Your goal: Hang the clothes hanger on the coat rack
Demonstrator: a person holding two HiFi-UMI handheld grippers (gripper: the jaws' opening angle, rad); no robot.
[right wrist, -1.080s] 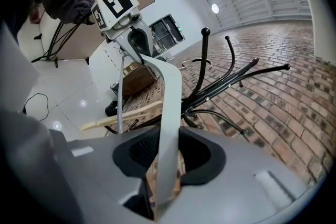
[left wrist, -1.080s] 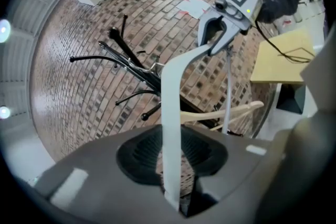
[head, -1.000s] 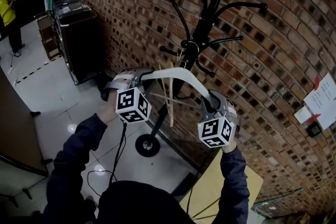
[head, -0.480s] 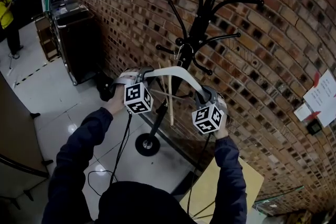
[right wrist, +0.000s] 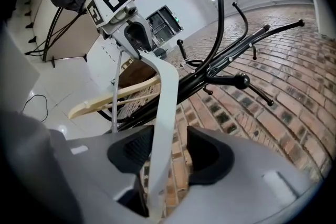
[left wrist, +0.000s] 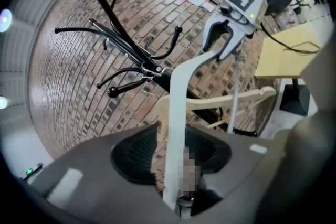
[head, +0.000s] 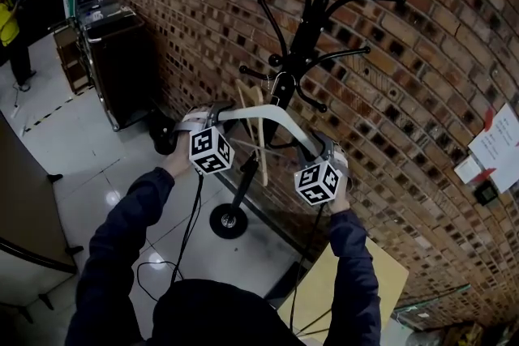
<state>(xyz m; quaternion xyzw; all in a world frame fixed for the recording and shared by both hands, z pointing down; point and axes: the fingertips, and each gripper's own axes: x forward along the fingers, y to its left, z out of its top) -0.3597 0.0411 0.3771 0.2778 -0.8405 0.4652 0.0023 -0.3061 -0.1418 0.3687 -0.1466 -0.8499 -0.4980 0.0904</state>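
A white clothes hanger (head: 268, 116) spans between my two grippers in front of the black coat rack (head: 306, 36). Its metal hook (head: 281, 82) sits at one of the rack's lower arms. My left gripper (head: 212, 119) is shut on the hanger's left end (left wrist: 178, 107). My right gripper (head: 320, 150) has just been opening. The hanger's right end (right wrist: 165, 113) still passes between its jaws, with a gap beside the right pad. A wooden hanger (head: 258, 142) hangs on the rack behind the white one.
A brick wall (head: 405, 93) runs close behind the rack. The rack's round base (head: 229, 220) stands on the pale floor. A black cabinet (head: 122, 53) is at the left, a yellowish table (head: 340, 288) below right. A cable (head: 174, 255) trails on the floor.
Both grippers came down and in toward the rack with the white hanger. The hook now sits lower among the rack's arms. The right jaws stand wider.
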